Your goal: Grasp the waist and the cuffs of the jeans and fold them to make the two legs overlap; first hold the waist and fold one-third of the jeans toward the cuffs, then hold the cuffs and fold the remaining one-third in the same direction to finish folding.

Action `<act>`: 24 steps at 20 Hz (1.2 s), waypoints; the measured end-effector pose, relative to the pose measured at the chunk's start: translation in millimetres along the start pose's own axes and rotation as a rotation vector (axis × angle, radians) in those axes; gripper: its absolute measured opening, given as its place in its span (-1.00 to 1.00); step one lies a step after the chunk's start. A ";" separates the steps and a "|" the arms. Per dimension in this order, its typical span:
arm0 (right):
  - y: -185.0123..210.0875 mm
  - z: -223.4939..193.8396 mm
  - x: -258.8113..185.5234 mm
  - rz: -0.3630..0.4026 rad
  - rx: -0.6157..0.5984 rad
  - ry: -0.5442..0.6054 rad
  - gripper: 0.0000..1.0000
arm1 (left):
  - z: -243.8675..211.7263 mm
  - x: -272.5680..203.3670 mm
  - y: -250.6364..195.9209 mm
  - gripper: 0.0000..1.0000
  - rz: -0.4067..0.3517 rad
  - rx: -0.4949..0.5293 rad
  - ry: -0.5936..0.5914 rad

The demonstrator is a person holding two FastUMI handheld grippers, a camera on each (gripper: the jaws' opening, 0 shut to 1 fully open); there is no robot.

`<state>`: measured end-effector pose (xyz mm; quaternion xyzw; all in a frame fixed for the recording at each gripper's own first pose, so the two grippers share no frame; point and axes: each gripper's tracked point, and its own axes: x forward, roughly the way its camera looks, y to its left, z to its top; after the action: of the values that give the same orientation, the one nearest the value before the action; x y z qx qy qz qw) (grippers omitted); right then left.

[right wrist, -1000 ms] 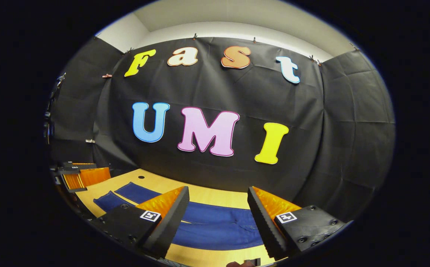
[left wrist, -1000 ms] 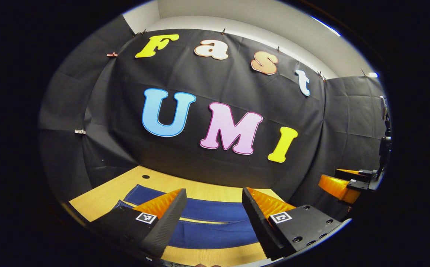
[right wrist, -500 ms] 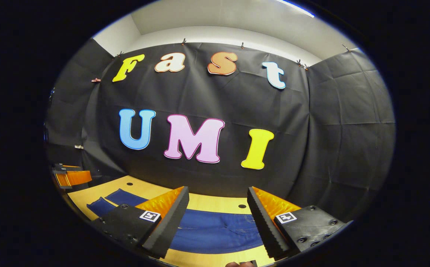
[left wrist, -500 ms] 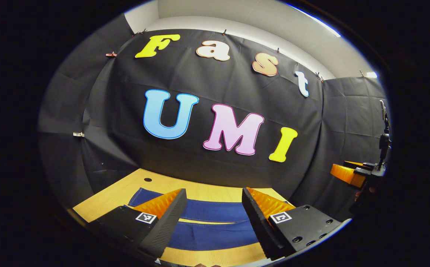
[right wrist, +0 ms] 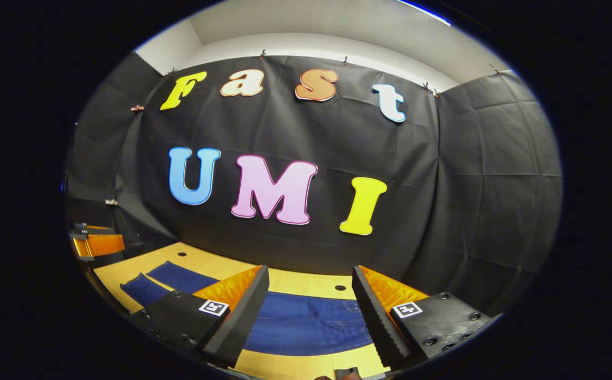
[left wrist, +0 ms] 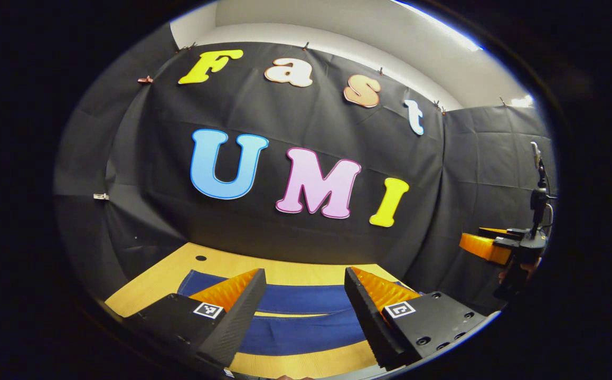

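- Left gripper (left wrist: 304, 282): fingers spread wide, nothing between them. Held above the table, not touching cloth.
- Right gripper (right wrist: 310, 281): fingers likewise spread apart, gripping nothing, held above the table.
- Jeans (left wrist: 306, 319): dark blue, laid flat on the wooden table (left wrist: 152, 277), stretched left to right across it. In the left gripper view the two legs run side by side as near and far bands, with a thin strip of table showing between them.
- In the right gripper view the jeans (right wrist: 306, 324) show stitching and what looks like a pocket near the right finger, so the waist end lies below that gripper. The two cuffs lie far left, slightly apart.
- The right gripper also shows at the far right edge of the left gripper view, off the table's right end, with part of a hand below it.
- The left gripper shows at the far left edge of the right gripper view, beyond the cuffs.
- Small dark holes in the tabletop near its far edge (right wrist: 340, 288).
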<state>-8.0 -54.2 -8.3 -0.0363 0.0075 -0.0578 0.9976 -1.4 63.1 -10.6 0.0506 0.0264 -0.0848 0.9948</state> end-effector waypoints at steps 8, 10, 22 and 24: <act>-48.9 -115.2 40.7 0.191 -0.216 0.273 0.93 | -61.1 19.6 72.7 0.91 -0.191 0.339 0.191; -64.4 -155.3 55.8 0.240 -0.271 0.375 0.93 | -90.5 25.8 84.9 0.90 -0.259 0.419 0.265; -102.4 -360.5 105.5 0.637 -0.486 0.956 0.96 | -248.1 91.5 151.6 0.94 -0.466 0.608 0.808; -113.1 -380.9 102.3 0.677 -0.513 1.030 0.97 | -262.7 88.4 159.4 0.94 -0.506 0.614 0.883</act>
<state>73.4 -205.4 -381.0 -0.2360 0.5073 0.2520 0.7895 101.4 232.3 -261.7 0.3586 0.4233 -0.2938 0.7784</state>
